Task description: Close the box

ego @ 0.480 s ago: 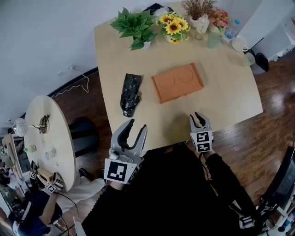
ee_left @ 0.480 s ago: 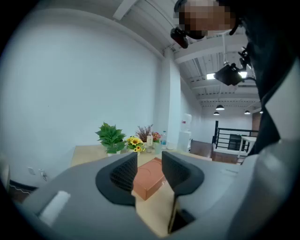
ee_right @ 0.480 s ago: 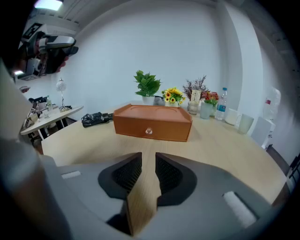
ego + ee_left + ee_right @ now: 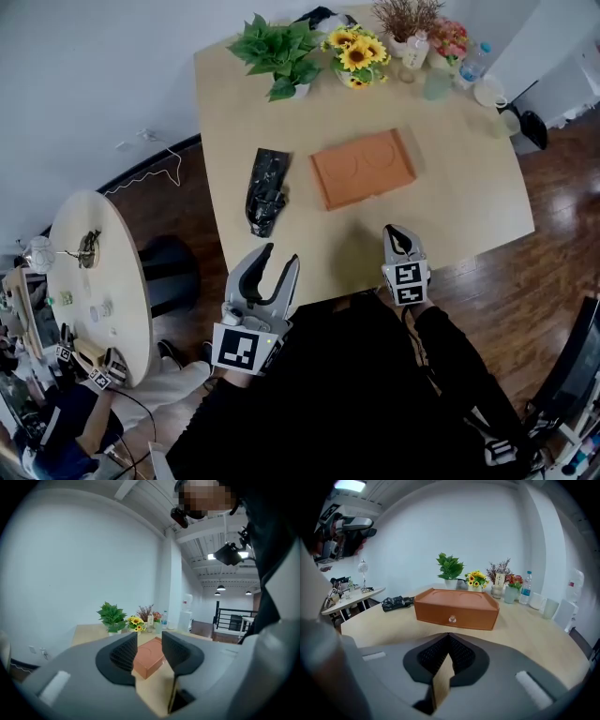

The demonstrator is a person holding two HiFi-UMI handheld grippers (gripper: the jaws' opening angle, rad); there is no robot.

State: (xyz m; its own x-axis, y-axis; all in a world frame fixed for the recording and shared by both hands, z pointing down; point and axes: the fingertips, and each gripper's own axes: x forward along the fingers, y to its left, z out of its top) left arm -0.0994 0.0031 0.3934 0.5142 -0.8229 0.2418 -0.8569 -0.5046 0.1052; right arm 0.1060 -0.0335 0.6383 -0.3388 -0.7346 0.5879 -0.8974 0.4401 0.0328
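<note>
Orange box [image 4: 362, 169] sits mid-counter [image 4: 464, 192], lid apparently flush, so closing looks complete. Left gripper [image 4: 279, 255]: fingers spread, empty. Right gripper [image 4: 398, 232]: fingers pressed together, empty. Both are apart from the box.

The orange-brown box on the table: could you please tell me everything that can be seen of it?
The box is flat, orange-brown and matte, with slanted corners at one end. Its top has two shallow round hollows, and a small clear knob sits on the front face. It looks shut, with no gap showing. It lies flat near the middle of the light wooden table and touches nothing else; a crumpled black bag lies beside it, apart.
</note>
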